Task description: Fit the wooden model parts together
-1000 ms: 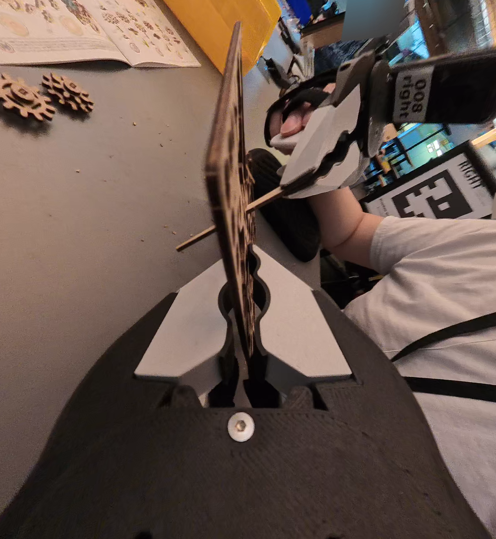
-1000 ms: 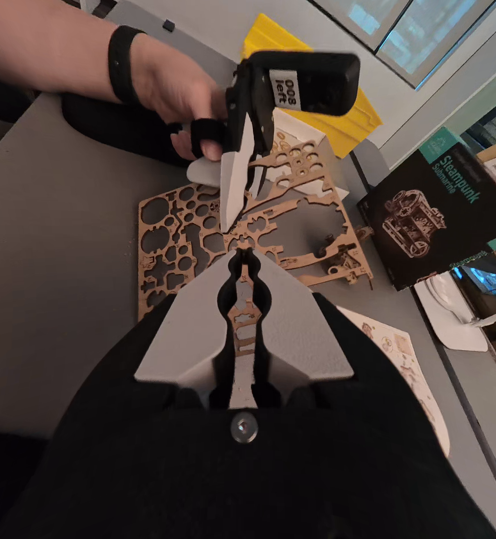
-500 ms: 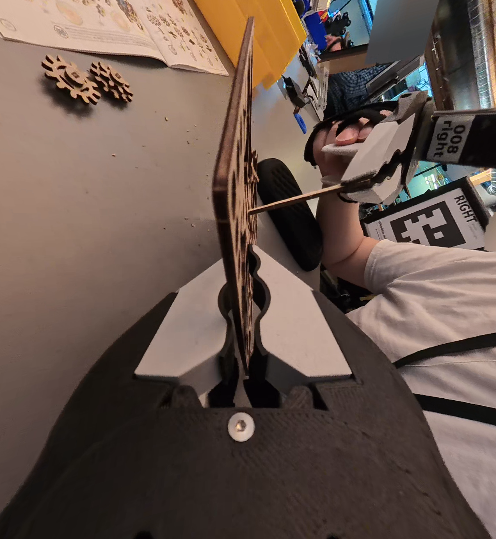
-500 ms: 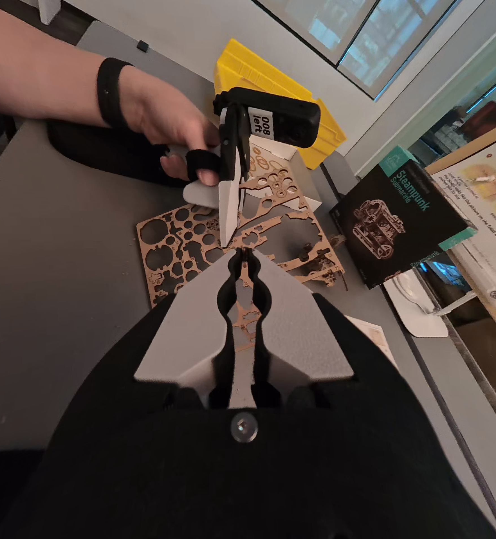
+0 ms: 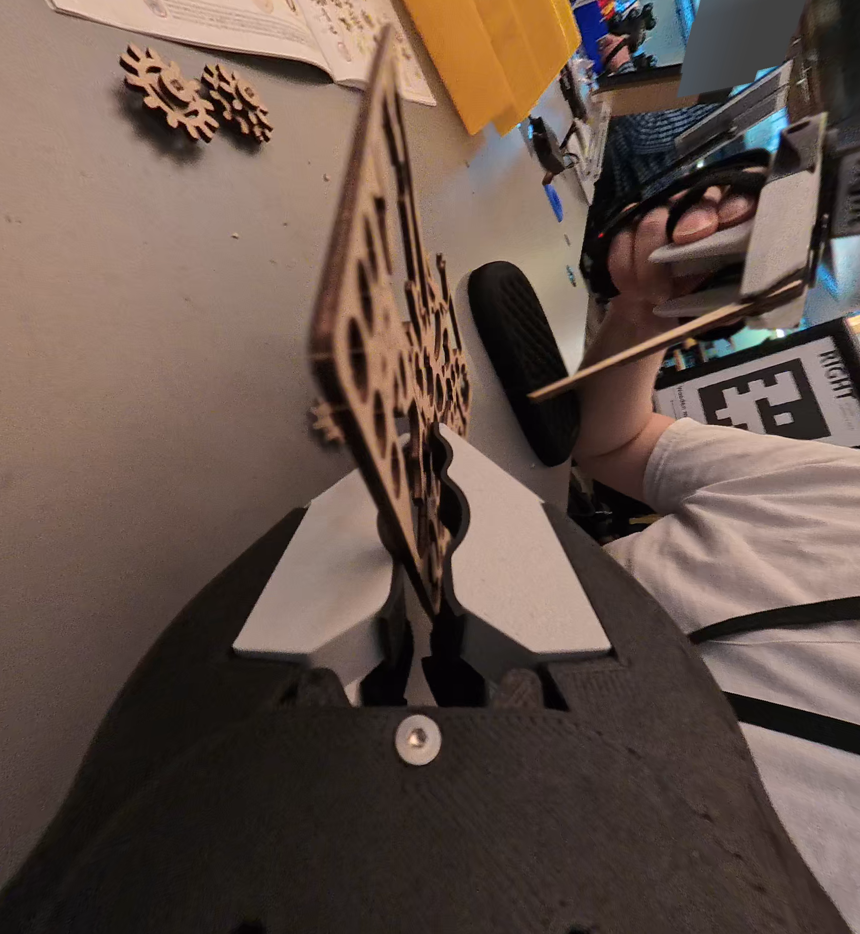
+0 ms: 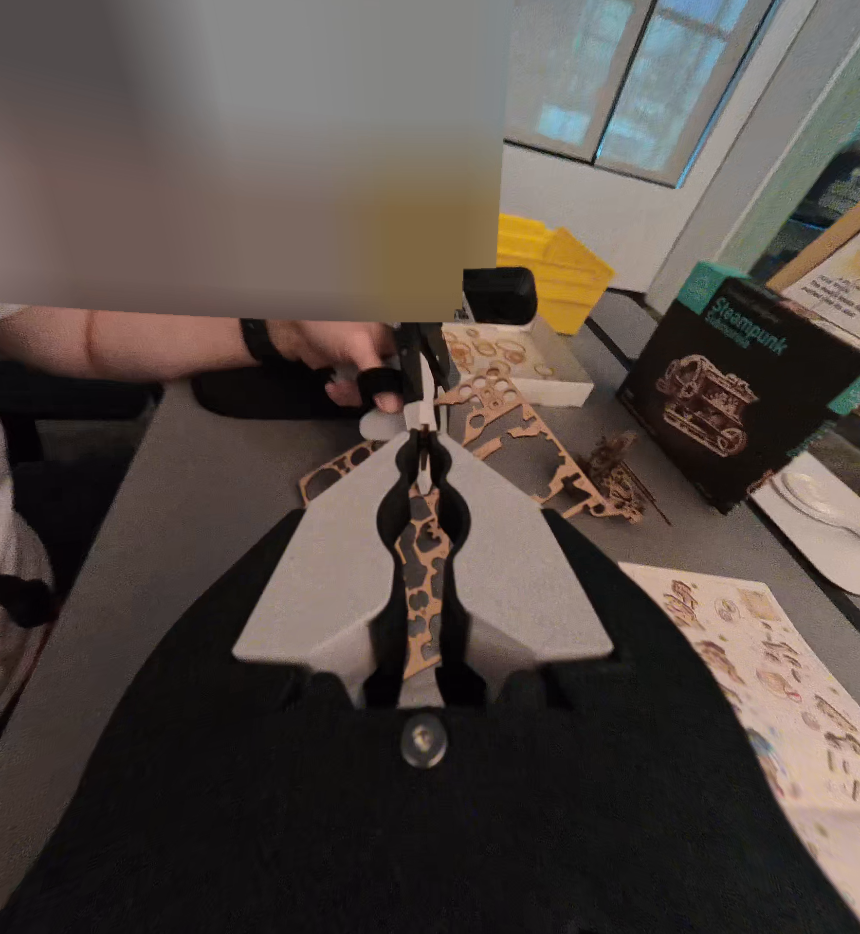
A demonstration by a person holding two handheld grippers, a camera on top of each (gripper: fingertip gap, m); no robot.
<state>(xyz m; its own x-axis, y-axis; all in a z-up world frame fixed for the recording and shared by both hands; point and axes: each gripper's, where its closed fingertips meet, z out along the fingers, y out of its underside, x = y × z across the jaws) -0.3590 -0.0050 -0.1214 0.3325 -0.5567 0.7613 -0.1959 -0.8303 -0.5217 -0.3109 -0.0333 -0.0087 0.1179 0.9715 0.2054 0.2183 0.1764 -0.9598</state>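
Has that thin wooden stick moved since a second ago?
Yes. The stick, pinched in the right gripper, then poked through the wooden sheet; now it has pulled out toward the person, its tip clear of the sheet.

- The wooden sheet [image 5: 367, 323], clamped edge-on in the left tongs [image 5: 417, 505], is smeared by blur; its lower end is hidden between the fingers.
- The right tongs [image 5: 771, 308] run off the frame's right edge, their stick's [image 5: 635, 356] gripped end hidden.
- The instruction booklet [image 5: 245, 30] is cut by the top edge.
- In the right wrist view, the small assembly [image 6: 615, 475] on the bench [image 6: 190, 505] is too blurred to read.
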